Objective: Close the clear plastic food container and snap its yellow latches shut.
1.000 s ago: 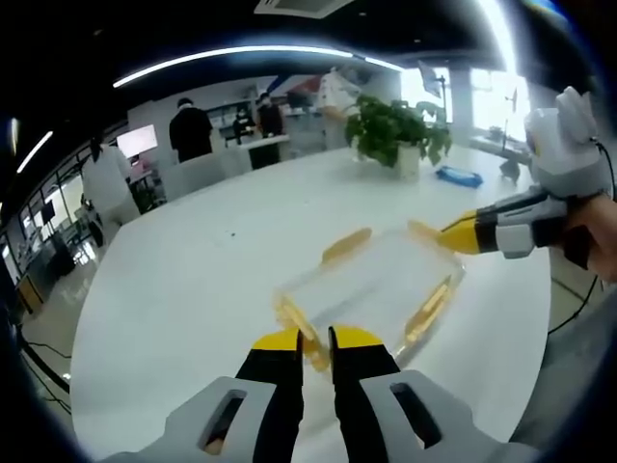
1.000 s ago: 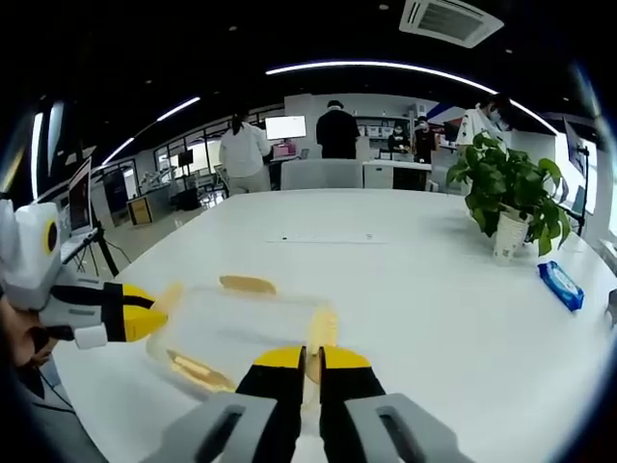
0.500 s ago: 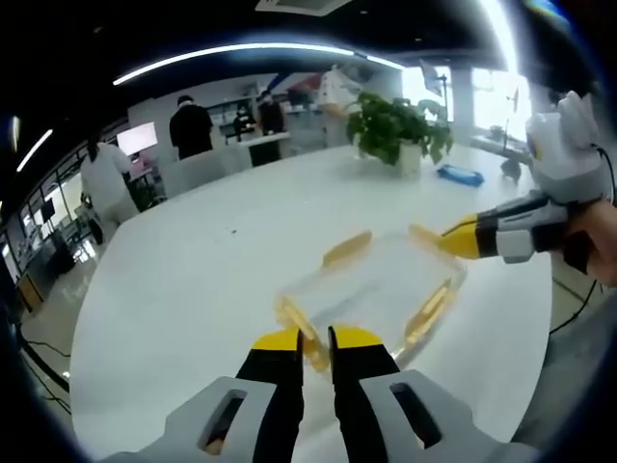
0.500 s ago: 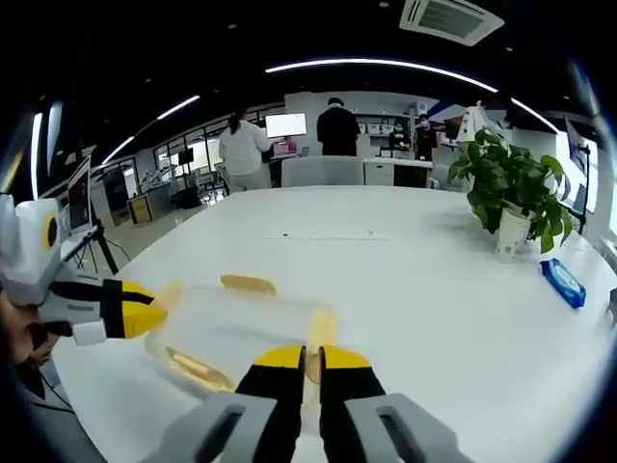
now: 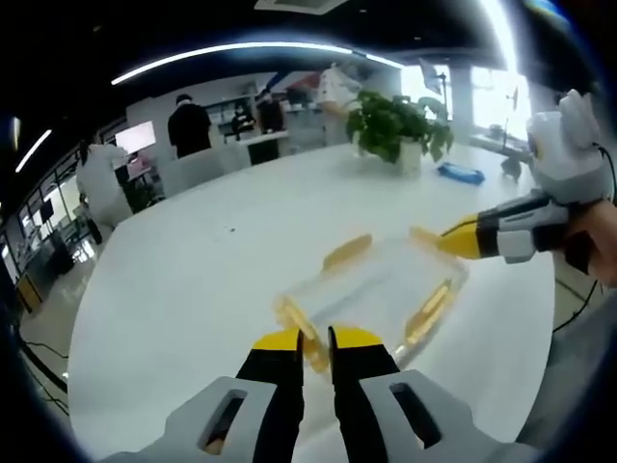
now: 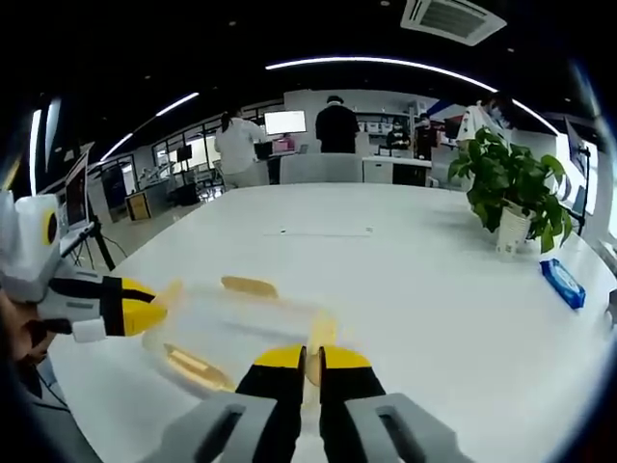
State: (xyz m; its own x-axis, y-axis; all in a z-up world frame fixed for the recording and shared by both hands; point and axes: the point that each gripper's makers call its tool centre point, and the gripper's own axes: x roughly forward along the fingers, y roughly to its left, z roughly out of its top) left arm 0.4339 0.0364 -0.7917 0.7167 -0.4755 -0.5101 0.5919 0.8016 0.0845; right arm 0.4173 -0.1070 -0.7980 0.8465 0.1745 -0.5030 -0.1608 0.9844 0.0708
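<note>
The clear plastic container (image 5: 376,285) lies on the white table (image 5: 212,280), its lid on and its yellow latches sticking outward. My left gripper (image 5: 316,340) is shut on the near end's yellow latch (image 5: 310,354). From the right, my right gripper (image 5: 455,240) grips the far end's latch (image 5: 425,235). In the right gripper view the container (image 6: 231,316) lies just ahead, and my right gripper (image 6: 305,358) is shut on a yellow latch (image 6: 319,333). The left gripper (image 6: 145,309) holds the opposite end. Two side latches (image 6: 249,285) (image 6: 193,365) lie flat and free.
A potted plant (image 5: 395,130) (image 6: 511,193) and a blue packet (image 5: 458,175) (image 6: 562,285) sit further out on the table. Several people stand by desks in the background (image 6: 337,130). The table's edge runs close behind the left gripper (image 6: 67,386).
Both grippers keep their hold on the end latches and the container stays put. Only the people in the background have shifted a little.
</note>
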